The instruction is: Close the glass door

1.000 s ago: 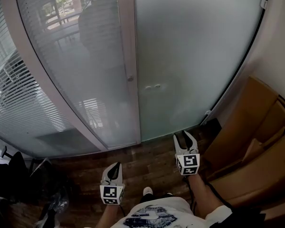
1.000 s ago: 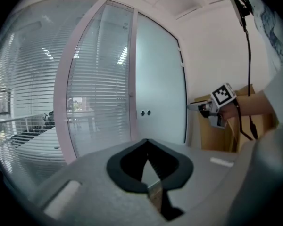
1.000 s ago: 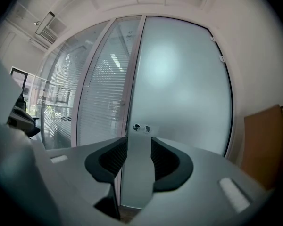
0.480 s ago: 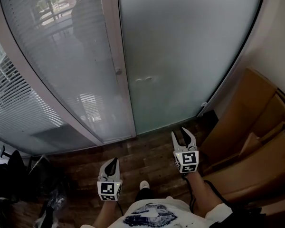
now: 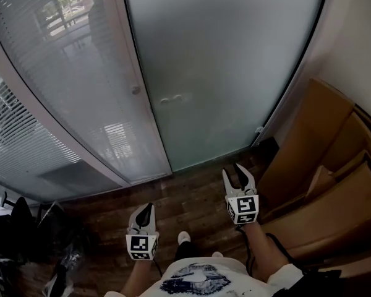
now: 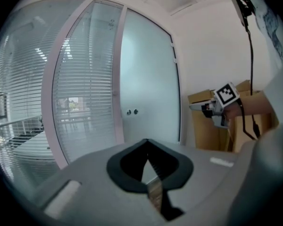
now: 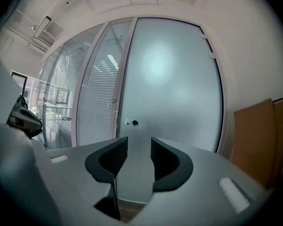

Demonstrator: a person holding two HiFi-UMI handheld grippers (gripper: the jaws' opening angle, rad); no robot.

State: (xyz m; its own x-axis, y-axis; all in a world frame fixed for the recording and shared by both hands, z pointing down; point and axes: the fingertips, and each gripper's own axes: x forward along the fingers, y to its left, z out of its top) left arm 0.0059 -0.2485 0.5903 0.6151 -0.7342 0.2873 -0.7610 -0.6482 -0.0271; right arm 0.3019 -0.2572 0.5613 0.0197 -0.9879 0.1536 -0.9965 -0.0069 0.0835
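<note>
The frosted glass door (image 5: pixel 229 67) stands ahead of me, with two small round fittings (image 5: pixel 170 98) near its left edge. That edge runs along a pale frame post (image 5: pixel 149 122), and I see no gap between them. My left gripper (image 5: pixel 146 210) hangs low over the wooden floor, shut and empty. The right gripper (image 5: pixel 240 173) is held further forward, open with nothing between its jaws. The left gripper view shows the closed tips (image 6: pixel 147 143) pointing at the door (image 6: pixel 148 79). In the right gripper view the parted jaws (image 7: pixel 139 145) frame the door (image 7: pixel 174 84) and its fittings (image 7: pixel 131 123).
A curved glazed wall with blinds (image 5: pixel 49 104) runs off to the left of the post. Flattened cardboard boxes (image 5: pixel 324 166) lean against the right wall close to my right arm. Dark bags and gear (image 5: pixel 25 240) lie on the wooden floor (image 5: pixel 191 197) at lower left.
The door and its post have slid left and upward in the head view as I shifted. Both grippers kept their places in front of me, jaws unchanged.
</note>
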